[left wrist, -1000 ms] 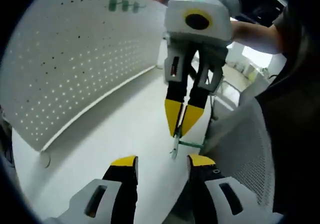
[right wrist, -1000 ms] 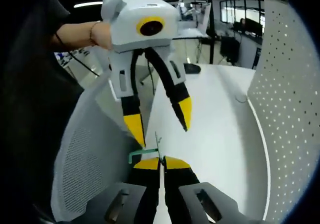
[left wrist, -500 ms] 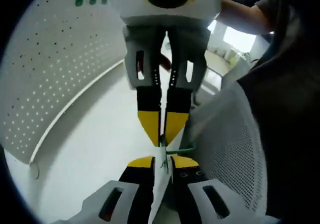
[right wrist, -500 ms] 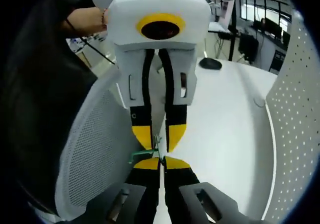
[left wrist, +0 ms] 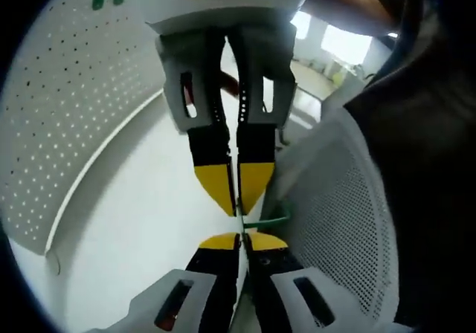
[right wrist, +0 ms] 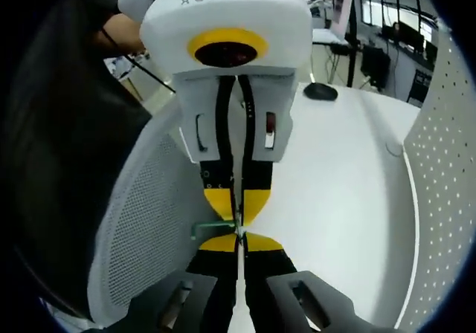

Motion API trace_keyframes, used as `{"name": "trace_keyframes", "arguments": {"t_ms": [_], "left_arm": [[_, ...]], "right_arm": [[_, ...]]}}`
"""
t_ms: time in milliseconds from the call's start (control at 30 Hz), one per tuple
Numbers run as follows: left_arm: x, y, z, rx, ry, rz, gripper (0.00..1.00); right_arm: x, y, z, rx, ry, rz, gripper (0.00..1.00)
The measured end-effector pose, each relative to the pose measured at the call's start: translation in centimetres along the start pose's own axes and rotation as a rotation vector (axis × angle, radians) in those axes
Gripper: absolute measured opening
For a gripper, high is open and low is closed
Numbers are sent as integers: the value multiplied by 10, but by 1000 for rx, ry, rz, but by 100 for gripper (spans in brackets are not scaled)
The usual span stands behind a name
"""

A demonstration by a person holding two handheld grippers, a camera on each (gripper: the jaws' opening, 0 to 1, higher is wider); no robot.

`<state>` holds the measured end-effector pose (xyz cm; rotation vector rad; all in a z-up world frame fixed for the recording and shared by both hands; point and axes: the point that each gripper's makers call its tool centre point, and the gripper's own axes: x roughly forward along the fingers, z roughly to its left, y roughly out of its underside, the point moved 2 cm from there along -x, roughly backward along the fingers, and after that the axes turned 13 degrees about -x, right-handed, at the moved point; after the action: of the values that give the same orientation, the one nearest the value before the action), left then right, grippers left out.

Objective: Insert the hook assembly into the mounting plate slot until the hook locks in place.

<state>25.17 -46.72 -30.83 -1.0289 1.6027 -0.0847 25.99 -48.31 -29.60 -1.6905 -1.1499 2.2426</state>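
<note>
Here the green hook (left wrist: 266, 221) hangs in mid-air over the white table (left wrist: 141, 221), pinched between both tools, which meet tip to tip. The left gripper (left wrist: 242, 242) has its jaws pressed nearly together on the thin metal stem beside the hook, and the right gripper (right wrist: 239, 242) is likewise clamped on it, the green arm (right wrist: 212, 227) sticking out sideways. Holding it from two sides probably steadies the small part for fitting. A white pegboard (left wrist: 67, 117), likely the mounting plate, stands well apart behind; a mesh chair back (right wrist: 141, 221) sits beside the hands.
</note>
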Motion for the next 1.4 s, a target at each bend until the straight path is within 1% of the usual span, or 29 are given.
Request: {"name": "trace_keyframes", "arguments": {"t_ms": [100,267,400,467,533,600,667,733,767,800,833,900,933,967,1000,1067,1133,1200,1233,1267,1333,1367,1400], "left_arm": [[-1,0,0,-14,2,1,3],[-3,0,4,-27,-13,-6,2],[-4,0,3,-52,-1,-8,2],[-5,-1,3,-60,2,-14,2],[-7,-1,6,-84,0,-21,2],[-9,-2,7,-111,1,-38,2],[-10,-2,9,-131,-1,-51,2],[-13,-1,14,-156,-22,-67,2],[-15,-2,18,-175,-46,-81,2],[-16,-2,21,-200,-56,-89,2],[-19,-3,27,-236,-77,-112,2],[-25,-4,38,-295,-114,-149,2],[-28,-5,42,-311,-129,-167,2],[-30,-6,45,-330,-143,-182,2],[-35,-9,52,-345,-166,-210,2],[-41,-13,57,-373,-188,-250,2],[-48,-19,65,-419,-212,-310,2],[-55,-24,73,-441,-246,-357,2],[-58,-26,76,-447,-261,-373,2],[-60,-28,78,-455,-273,-387,2],[-64,-31,81,-465,-293,-408,2],[-66,-32,82,-471,-310,-413,2],[-67,-33,83,-470,-320,-413,2]], "right_arm": [[1,-1,0,15,-4,-9,0],[0,-2,-3,28,7,-21,0],[-1,-3,-3,52,8,-25,2],[-3,-2,-6,72,23,-29,3],[-5,-2,-7,83,25,-34,3],[-10,0,-10,95,42,-40,4],[-14,1,-13,115,63,-56,4],[-22,1,-17,152,90,-86,5],[-27,2,-20,176,114,-103,6],[-30,3,-22,191,128,-111,6],[-34,4,-24,203,146,-121,7],[-44,8,-31,240,205,-147,7],[-51,11,-35,270,247,-163,7],[-55,12,-38,292,273,-177,7],[-61,12,-40,318,306,-212,7],[-70,12,-42,368,359,-265,8],[-78,14,-44,419,420,-304,8],[-86,15,-45,457,485,-352,8],[-88,15,-45,470,501,-361,8],[-93,16,-45,509,537,-391,8],[-99,16,-46,563,589,-439,7],[-104,16,-47,609,628,-482,7],[-106,15,-47,636,650,-520,7]]}}
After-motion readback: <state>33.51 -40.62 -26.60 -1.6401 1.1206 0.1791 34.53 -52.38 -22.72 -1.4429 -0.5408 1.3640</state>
